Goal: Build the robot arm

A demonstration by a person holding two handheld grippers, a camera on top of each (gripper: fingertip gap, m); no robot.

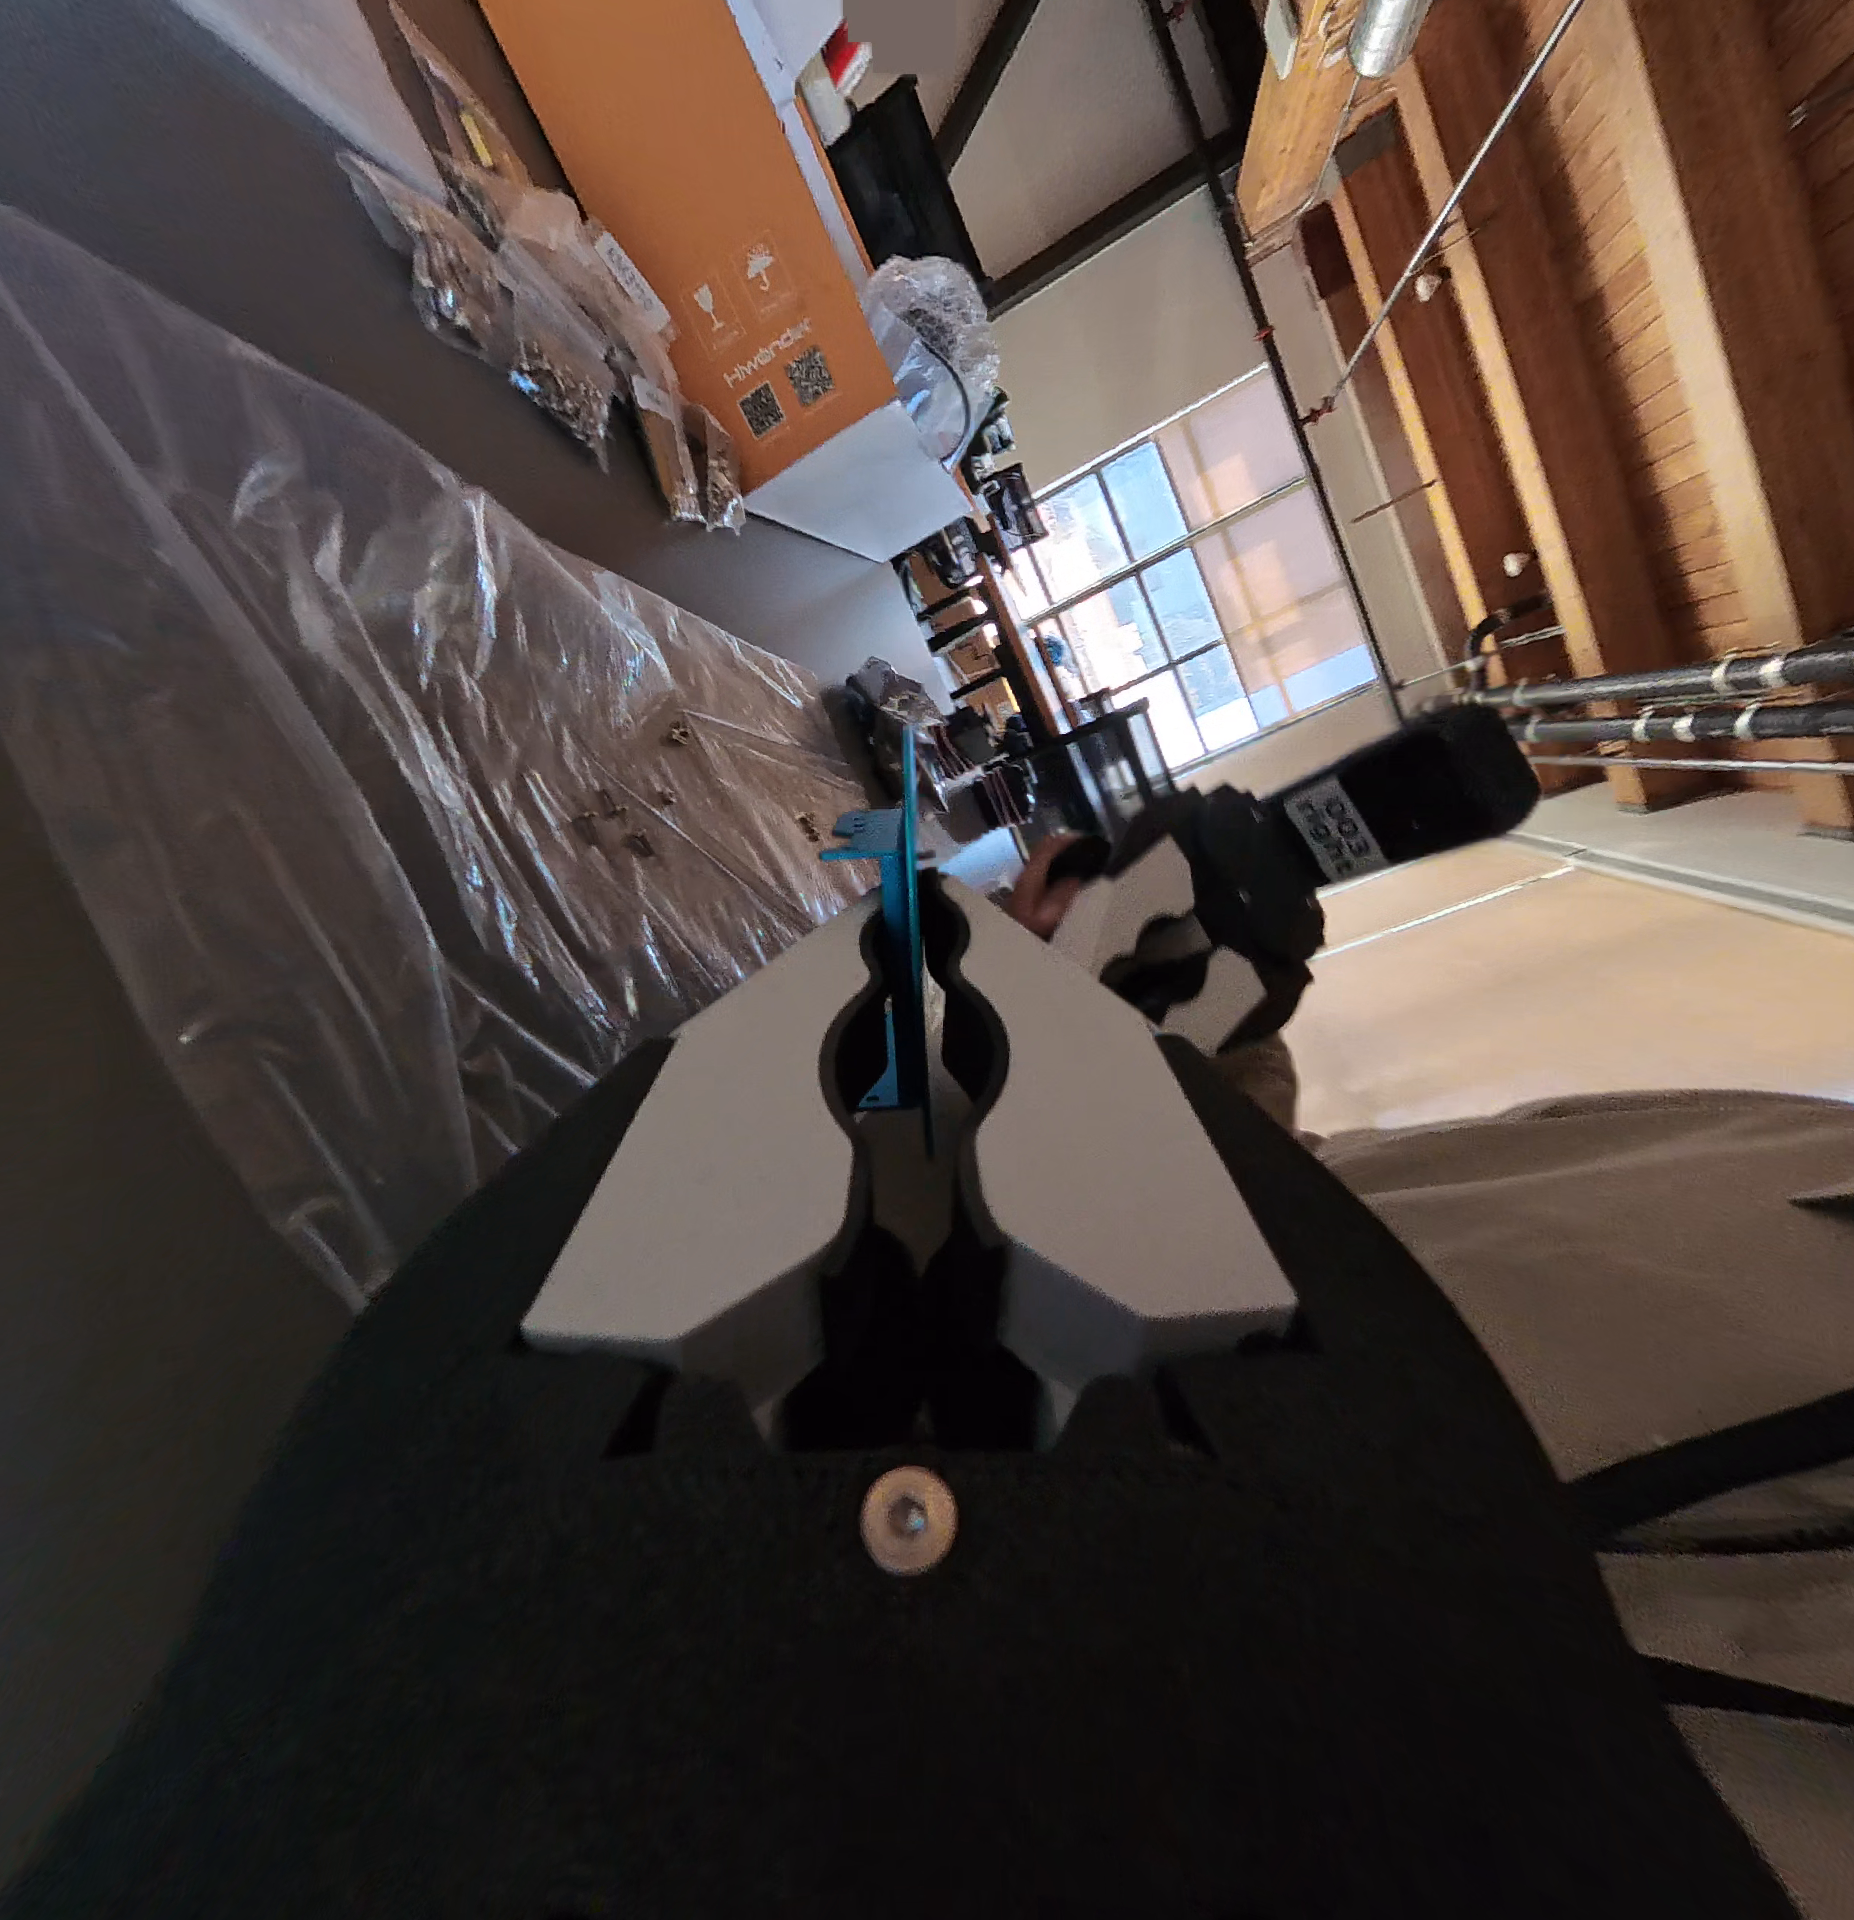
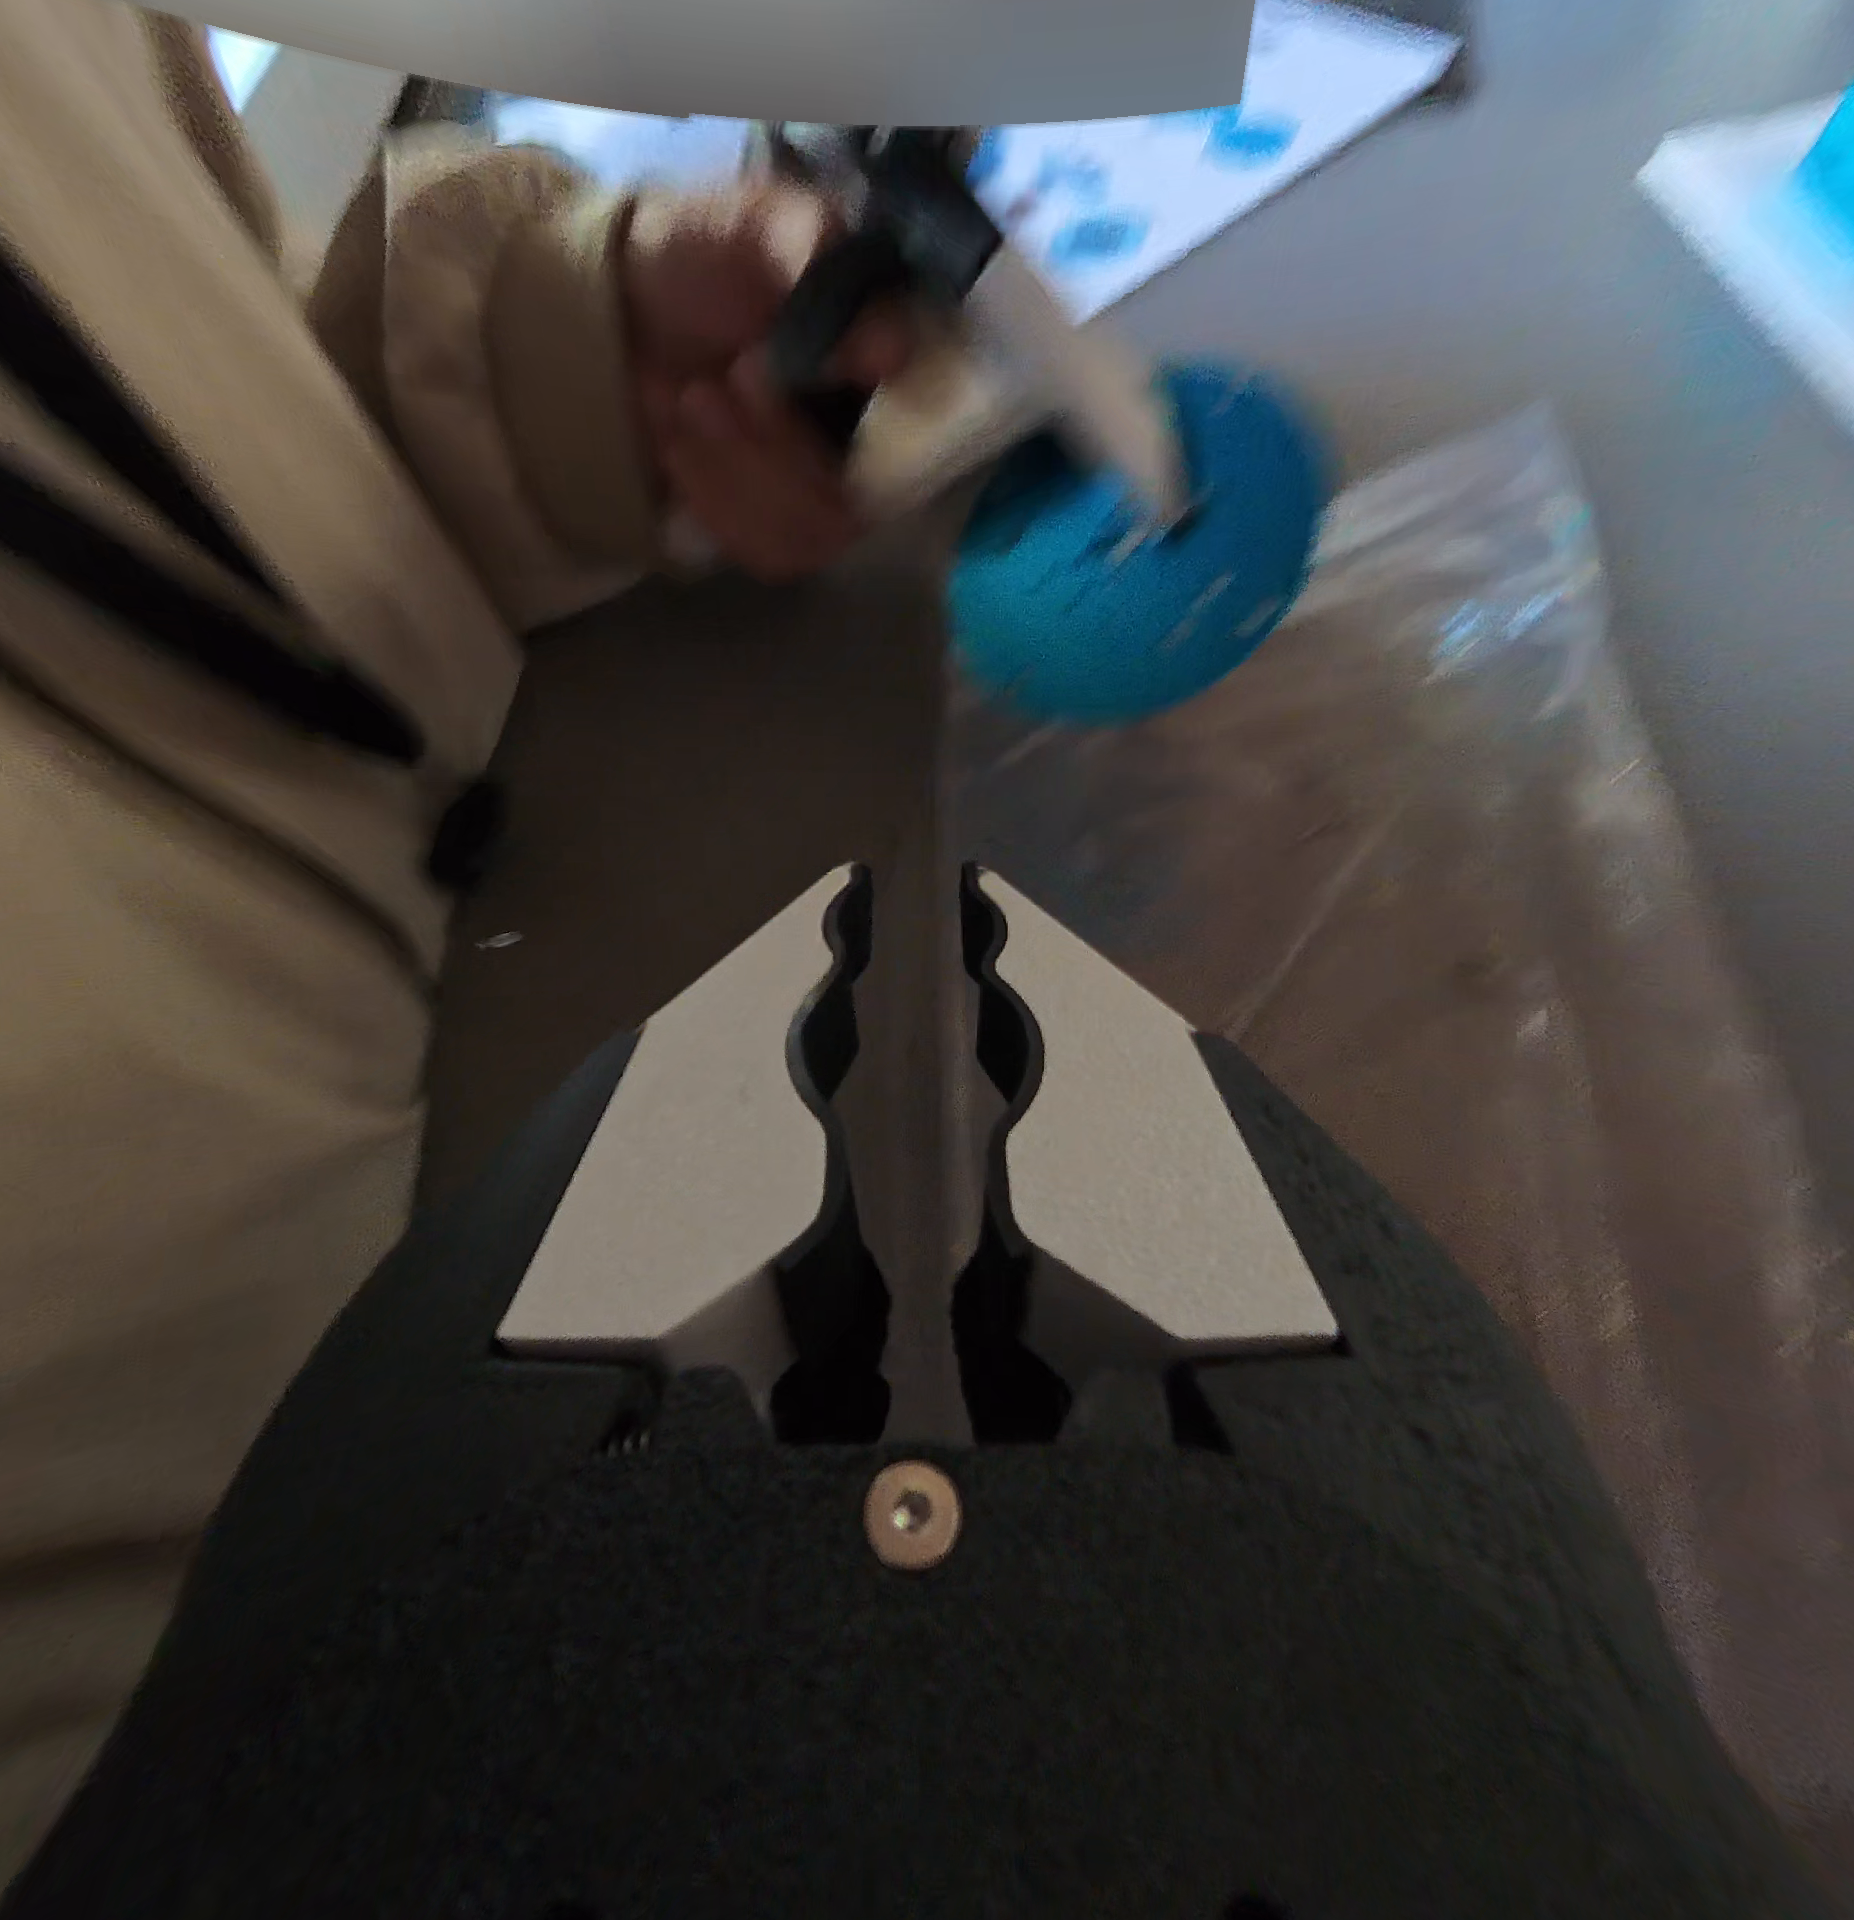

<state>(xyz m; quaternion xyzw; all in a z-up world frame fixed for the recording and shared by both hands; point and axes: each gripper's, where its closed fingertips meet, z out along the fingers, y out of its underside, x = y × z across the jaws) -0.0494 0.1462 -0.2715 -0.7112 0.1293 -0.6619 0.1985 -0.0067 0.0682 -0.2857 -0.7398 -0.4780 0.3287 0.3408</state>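
My left gripper [image 1: 928,894] is shut on a thin blue metal disc [image 1: 910,977], seen edge-on between the white fingers, with a small blue bracket [image 1: 861,831] on its left face. The view is tilted, with the disc held up above the table. The right wrist view is blurred and shows the disc [image 2: 1131,582] face-on with the left gripper's white fingers [image 2: 1120,416] clamped on its rim and a hand [image 2: 736,416] behind. My right gripper [image 2: 915,873] holds nothing, its jaws a narrow gap apart over the grey table [image 2: 715,748]. It also shows in the left wrist view [image 1: 1162,966], right of the disc.
A clear plastic sheet [image 1: 435,675] covers part of the table, with small metal parts [image 1: 611,831] on it. Bags of hardware [image 1: 549,343] and an orange box [image 1: 694,239] stand behind. A white sheet with blue parts [image 2: 1162,208] lies farther off. A beige sleeve [image 2: 175,727] fills the left.
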